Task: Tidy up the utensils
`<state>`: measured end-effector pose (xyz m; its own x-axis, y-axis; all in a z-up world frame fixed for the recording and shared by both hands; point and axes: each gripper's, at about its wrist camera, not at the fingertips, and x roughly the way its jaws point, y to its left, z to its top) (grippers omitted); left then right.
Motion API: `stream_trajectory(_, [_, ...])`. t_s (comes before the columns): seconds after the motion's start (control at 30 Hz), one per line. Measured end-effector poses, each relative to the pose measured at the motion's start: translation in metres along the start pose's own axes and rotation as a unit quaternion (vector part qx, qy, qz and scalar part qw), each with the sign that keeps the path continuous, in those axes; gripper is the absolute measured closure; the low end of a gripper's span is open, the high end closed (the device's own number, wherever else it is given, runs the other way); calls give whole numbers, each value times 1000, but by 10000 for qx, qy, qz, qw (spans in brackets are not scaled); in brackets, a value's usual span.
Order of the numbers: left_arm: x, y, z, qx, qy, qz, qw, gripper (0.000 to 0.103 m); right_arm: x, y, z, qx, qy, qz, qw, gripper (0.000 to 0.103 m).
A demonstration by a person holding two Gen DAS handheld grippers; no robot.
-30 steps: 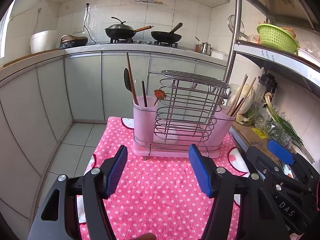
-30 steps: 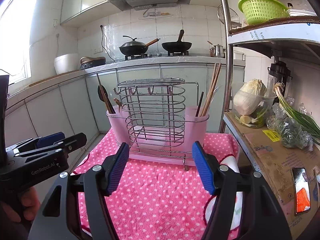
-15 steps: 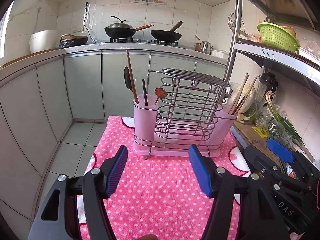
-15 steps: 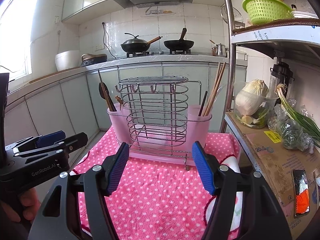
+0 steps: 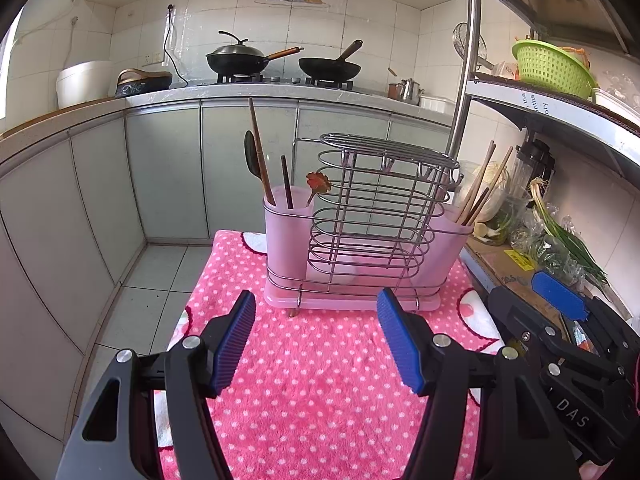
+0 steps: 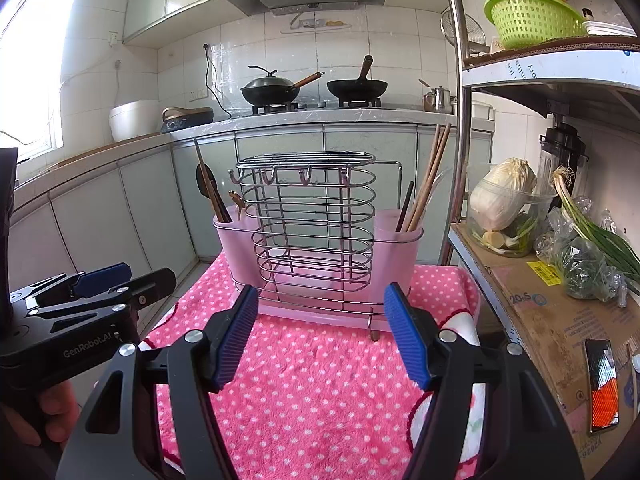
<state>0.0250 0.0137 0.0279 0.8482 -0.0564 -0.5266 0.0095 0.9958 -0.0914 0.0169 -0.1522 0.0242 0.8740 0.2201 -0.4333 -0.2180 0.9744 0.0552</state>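
left gripper (image 6: 120,276): "GenRobot.AI" | right gripper (image 5: 560,294): "DAS" | cardboard box (image 6: 560,320): "20" partly legible

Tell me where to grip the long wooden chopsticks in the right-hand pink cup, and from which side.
Grip the chopsticks on their bare upper shafts, well above the pink cup rim, coming from above and the front with the open right gripper. They lean back and rightward, bunched together, and the wire rack blocks the left side.
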Motion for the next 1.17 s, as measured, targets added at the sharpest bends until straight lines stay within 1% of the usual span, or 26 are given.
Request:
stream_trajectory(0.57, [8, -2, -2, 49, 107, -7, 9999, 40, 2, -3, -2, 19, 15, -14, 10000, 37])
stream_trajectory(0.77, [9, -3, -3, 89, 93, 47, 9999, 40, 3, -4, -3, 29, 22, -20, 10000, 37])
stream_trajectory(1.17, [14, -2, -2, 15, 155, 77, 9998, 40, 8, -7, -5, 50, 63, -42, 10000, 37])
